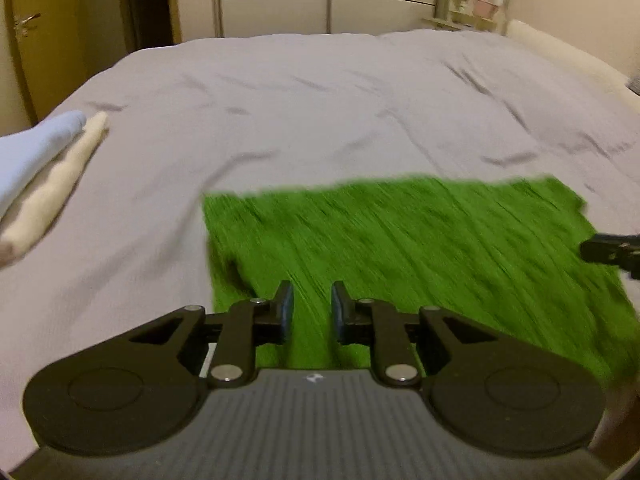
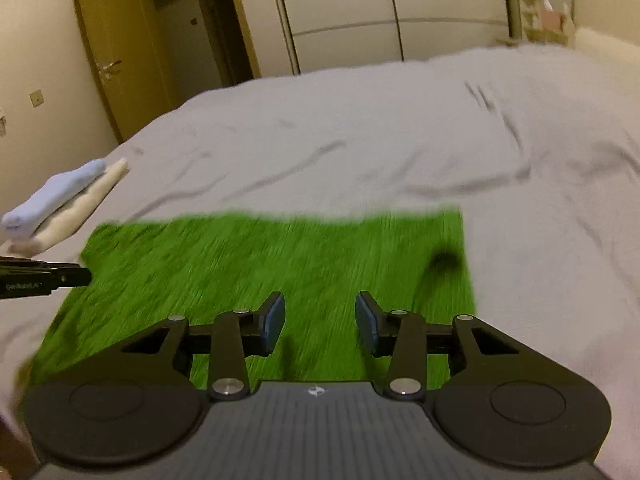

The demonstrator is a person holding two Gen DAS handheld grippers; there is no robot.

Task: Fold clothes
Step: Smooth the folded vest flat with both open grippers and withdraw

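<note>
Green cloth: I see it lying flat on the bed, a rectangle with straight edges, close under both of my hand-held grippers (it looks already folded at least once, though I can't count layers).
Handling: I judge it soft, light and limp, with a ribbed or knitted look; it should sag and drag if lifted from one point, so two holds are safer.
Where to grip: I'd take the near edge at its two corners, pinching all layers together.
Left hand-held gripper: mine hovers over the near left part of the cloth, fingers a narrow gap apart, nothing between them.
Right hand-held gripper: this one sits over the near middle-right, fingers wider apart, also empty.
Nearby: a folded stack, pale blue on cream, rests at the bed's left edge, well apart from the cloth.
Obstacles: none on the cloth; the bed cover is wrinkled, and motion blur hides the fine detail.
</note>
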